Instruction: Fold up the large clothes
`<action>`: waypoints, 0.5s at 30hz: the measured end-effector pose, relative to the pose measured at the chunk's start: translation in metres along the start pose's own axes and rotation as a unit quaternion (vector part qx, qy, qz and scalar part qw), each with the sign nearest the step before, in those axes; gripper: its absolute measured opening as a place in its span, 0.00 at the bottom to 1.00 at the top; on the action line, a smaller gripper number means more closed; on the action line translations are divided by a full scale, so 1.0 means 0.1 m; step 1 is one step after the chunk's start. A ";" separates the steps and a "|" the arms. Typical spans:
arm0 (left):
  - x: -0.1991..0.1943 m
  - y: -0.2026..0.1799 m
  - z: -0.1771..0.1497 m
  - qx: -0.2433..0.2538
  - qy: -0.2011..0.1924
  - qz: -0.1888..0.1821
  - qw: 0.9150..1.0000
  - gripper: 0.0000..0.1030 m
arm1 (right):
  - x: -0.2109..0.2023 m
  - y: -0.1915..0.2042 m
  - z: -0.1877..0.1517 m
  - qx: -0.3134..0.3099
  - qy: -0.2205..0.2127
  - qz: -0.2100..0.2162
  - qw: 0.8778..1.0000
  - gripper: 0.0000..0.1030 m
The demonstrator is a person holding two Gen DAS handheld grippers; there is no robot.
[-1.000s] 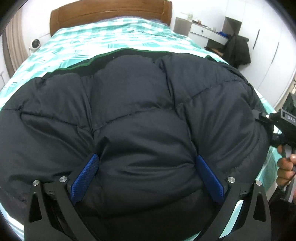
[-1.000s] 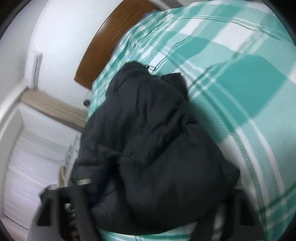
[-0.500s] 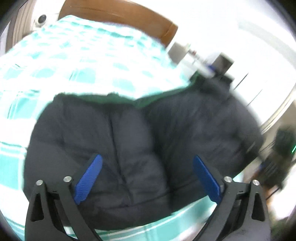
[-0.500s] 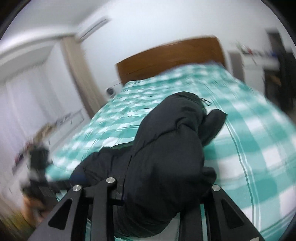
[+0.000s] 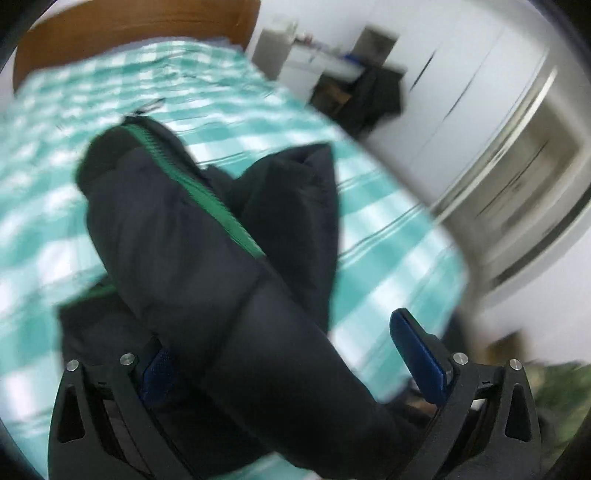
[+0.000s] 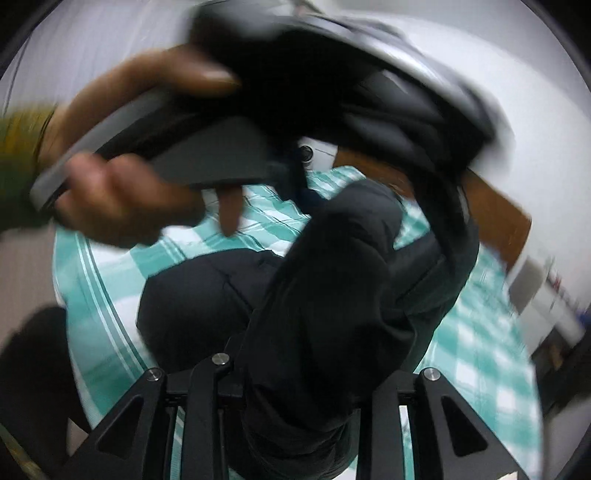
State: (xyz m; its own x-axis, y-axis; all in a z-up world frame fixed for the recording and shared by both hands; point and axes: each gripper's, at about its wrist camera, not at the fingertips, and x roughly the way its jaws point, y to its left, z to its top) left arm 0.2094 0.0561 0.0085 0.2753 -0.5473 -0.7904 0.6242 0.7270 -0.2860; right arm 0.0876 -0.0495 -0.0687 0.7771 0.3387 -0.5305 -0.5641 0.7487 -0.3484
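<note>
A large black puffer jacket [image 5: 192,229] with a green zipper strip [image 5: 207,199] lies bunched on the teal checked bed [image 5: 388,258]. My left gripper [image 5: 288,354] is wide open, its blue pads [image 5: 417,350] apart, with a fold of the jacket running between the jaws. In the right wrist view the jacket [image 6: 332,295] rises from between my right gripper [image 6: 299,373], whose jaws stand close on the fabric. The other hand-held gripper [image 6: 207,162] and the hand holding it fill the top of that view.
A wooden headboard [image 5: 129,29] stands at the far end of the bed. A white dresser [image 5: 317,62], a chair with dark clothing [image 5: 373,96] and white wardrobe doors [image 5: 480,110] are to the right. The bed's edge [image 5: 436,295] is near my left gripper.
Both views have swung sharply and are blurred. The jacket has gone from spread flat to bunched and lifted. The right gripper now points toward the left gripper and the hand.
</note>
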 end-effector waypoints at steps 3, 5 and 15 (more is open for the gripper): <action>0.22 -0.18 0.10 0.036 0.040 0.082 0.995 0.99 | 0.05 0.06 -0.06 -0.028 -0.005 -0.001 1.000 0.29; 0.38 -0.20 0.17 0.044 0.057 0.122 0.990 0.84 | 0.01 0.12 -0.11 -0.037 -0.008 -0.002 0.999 0.29; 0.15 0.59 -0.09 -0.056 0.030 0.088 0.994 0.42 | -0.43 -0.17 -0.02 0.053 -0.059 0.135 0.988 0.66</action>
State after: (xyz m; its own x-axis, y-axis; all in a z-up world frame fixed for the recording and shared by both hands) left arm 0.2434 0.0943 -0.0251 0.3270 -0.3832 -0.8639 0.4841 0.8530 -0.1951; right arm 0.0634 -0.0775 -0.0415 0.6327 0.5943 -0.4965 -0.7282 0.6748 -0.1201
